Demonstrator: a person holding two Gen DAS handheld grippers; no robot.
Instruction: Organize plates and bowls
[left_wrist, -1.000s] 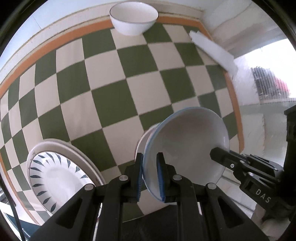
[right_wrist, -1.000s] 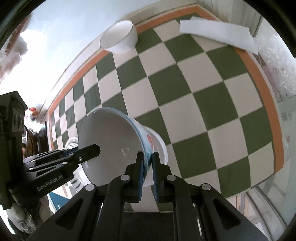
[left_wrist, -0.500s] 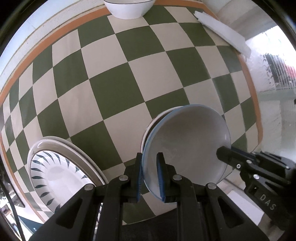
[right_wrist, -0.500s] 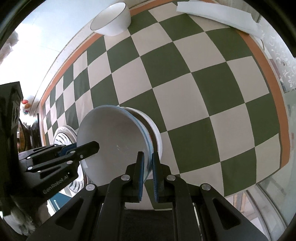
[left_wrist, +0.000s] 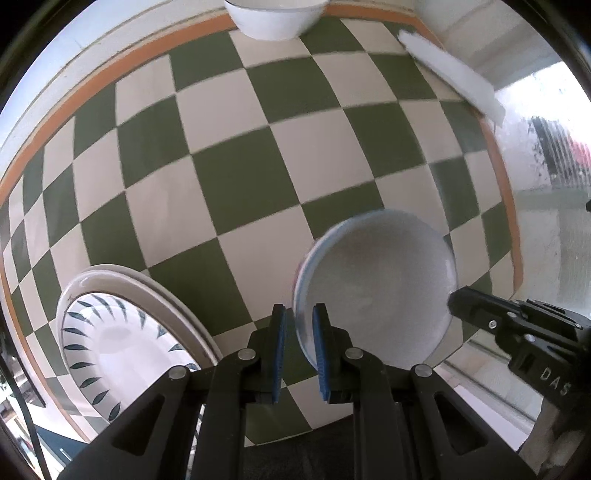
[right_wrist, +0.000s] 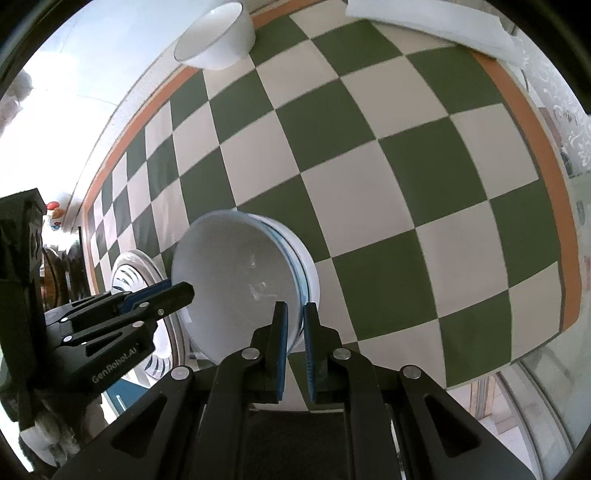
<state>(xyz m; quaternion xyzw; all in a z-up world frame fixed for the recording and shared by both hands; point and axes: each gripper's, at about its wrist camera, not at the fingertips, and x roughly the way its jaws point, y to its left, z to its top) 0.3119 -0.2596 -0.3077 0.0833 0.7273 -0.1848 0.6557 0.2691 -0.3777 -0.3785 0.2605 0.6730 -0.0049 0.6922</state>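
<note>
A white bowl with a blue rim (left_wrist: 376, 291) sits nested in a second white bowl (right_wrist: 309, 266) on the checkered tablecloth. My left gripper (left_wrist: 298, 314) is shut on its left rim, pointing straight down. My right gripper (right_wrist: 294, 310) is shut on the opposite rim, and each gripper shows in the other's view. A stack of plates, the top one with dark leaf marks (left_wrist: 122, 332), lies just left of the bowls. Another white bowl (left_wrist: 275, 18) stands alone at the far edge of the table.
A folded white sheet (left_wrist: 450, 74) lies at the far right corner of the table. The green and cream cloth has an orange border (right_wrist: 535, 122) along the edges. The table's near edge runs just below the nested bowls.
The held bowl has come down from a tilt above the lower bowl and now rests level inside it. Both grippers sank with it and stayed shut.
</note>
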